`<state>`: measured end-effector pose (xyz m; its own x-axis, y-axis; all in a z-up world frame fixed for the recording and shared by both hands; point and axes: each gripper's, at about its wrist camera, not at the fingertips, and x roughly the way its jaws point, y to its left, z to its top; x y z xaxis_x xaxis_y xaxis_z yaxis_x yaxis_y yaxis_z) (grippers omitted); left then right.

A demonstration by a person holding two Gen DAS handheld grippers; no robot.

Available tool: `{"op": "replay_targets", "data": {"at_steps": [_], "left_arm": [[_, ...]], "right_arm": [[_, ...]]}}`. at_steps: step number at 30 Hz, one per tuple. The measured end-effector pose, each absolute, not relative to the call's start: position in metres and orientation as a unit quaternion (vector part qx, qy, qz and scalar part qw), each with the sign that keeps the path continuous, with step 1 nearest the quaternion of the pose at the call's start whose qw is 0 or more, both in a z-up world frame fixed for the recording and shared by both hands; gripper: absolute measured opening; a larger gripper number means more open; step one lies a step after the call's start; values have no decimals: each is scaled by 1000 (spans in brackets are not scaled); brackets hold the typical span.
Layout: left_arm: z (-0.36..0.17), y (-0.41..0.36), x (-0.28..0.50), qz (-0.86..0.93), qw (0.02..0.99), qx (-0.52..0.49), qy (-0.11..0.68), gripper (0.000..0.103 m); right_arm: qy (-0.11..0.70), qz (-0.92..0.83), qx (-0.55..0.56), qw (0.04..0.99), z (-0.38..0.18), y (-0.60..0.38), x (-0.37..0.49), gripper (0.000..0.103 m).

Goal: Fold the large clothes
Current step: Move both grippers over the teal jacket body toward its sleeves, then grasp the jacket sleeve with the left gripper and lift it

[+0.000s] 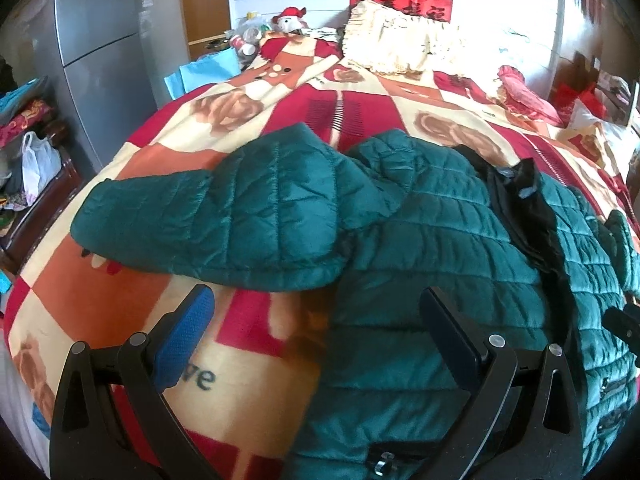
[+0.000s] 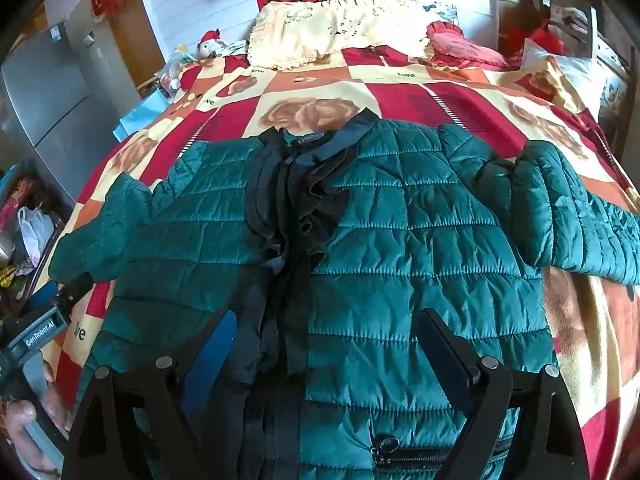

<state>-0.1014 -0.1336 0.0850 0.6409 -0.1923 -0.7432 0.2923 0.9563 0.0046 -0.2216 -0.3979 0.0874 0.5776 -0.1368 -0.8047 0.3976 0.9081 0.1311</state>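
Observation:
A dark green quilted jacket lies face up and spread flat on the bed, collar away from me, black ruffled front placket down its middle. Its sleeves stick out to both sides; the left sleeve lies across the blanket in the left wrist view. My left gripper is open and empty, hovering over the jacket's left lower edge. My right gripper is open and empty above the jacket's lower front. The left gripper's body shows at the left edge of the right wrist view.
The bed carries a red, orange and cream blanket. Cream pillows and a red cushion lie at the head. A grey fridge and cluttered shelves stand to the left.

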Motion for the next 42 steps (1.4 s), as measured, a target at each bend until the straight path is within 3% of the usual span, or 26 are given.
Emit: {"op": "replay_targets", "data": {"at_steps": [21, 30, 33, 38, 39, 41, 42], "left_arm": [[51, 20, 11, 41, 898, -7, 439, 103], [32, 100, 59, 109, 875, -119, 456, 103], [27, 120, 68, 131, 867, -153, 455, 103], [14, 129, 83, 125, 855, -203, 460, 102], [16, 128, 84, 128, 861, -198, 450, 99], [17, 126, 86, 114, 869, -203, 437, 81], [18, 126, 87, 105, 871, -203, 435, 61]], "right_arm": [[440, -154, 151, 872, 74, -399, -190, 90], [437, -130, 148, 878, 71, -391, -168, 90], [435, -117, 145, 881, 71, -384, -160, 84], [441, -107, 138, 881, 66, -373, -151, 83], [443, -104, 137, 880, 64, -370, -150, 83], [448, -99, 138, 878, 63, -368, -150, 83], [450, -97, 138, 877, 62, -366, -151, 83]]}}
